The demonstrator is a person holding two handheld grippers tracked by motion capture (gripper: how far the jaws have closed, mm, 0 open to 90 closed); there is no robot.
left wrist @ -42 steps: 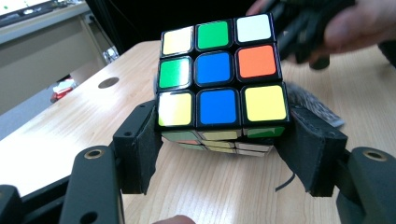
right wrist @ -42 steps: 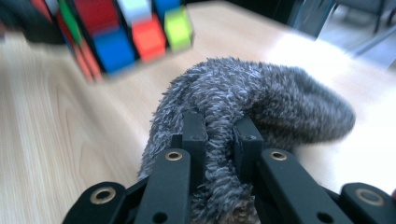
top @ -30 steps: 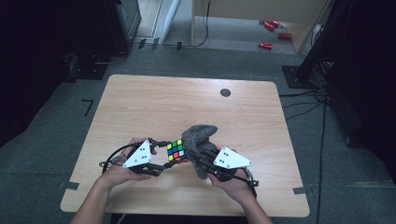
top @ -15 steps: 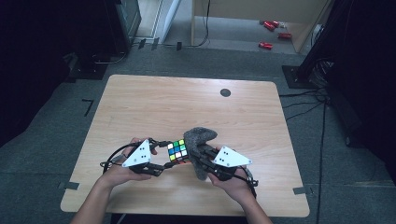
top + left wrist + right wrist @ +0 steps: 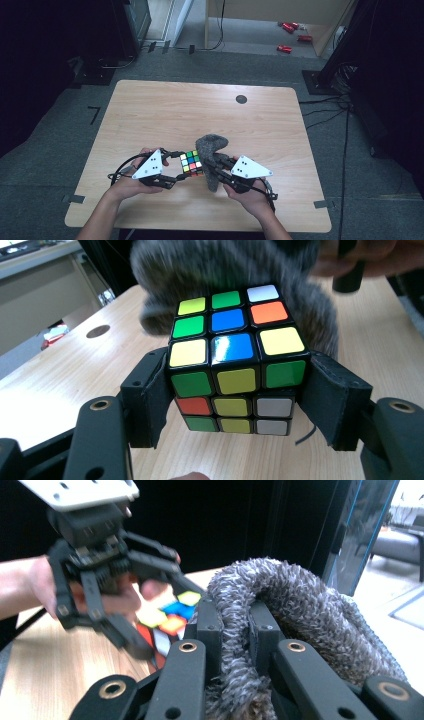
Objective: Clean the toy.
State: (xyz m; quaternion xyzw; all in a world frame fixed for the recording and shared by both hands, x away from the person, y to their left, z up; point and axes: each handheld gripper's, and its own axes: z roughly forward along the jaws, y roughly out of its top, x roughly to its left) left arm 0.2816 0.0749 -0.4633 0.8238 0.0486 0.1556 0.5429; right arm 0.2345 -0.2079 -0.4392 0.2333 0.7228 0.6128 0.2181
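1. No words, labels, brand names or numbers can be read in any of the pictures.
2. The stickers on the puzzle cube (image 5: 234,360) are plain colours and carry no print.
3. The desk (image 5: 150,110) bears no writing.

A puzzle cube (image 5: 191,163) is sitting near the front middle of the table (image 5: 150,110), clamped between the jaws of the left gripper (image 5: 176,166), which is coming in from the cube's left. Directly right of the cube, and seemingly touching it, a fuzzy cloth (image 5: 210,152) is hanging pinched in the right gripper (image 5: 216,167). A round mark (image 5: 241,99) is lying well behind them, toward the table's far right. Cans (image 5: 289,27) are lying on the floor beyond the table.
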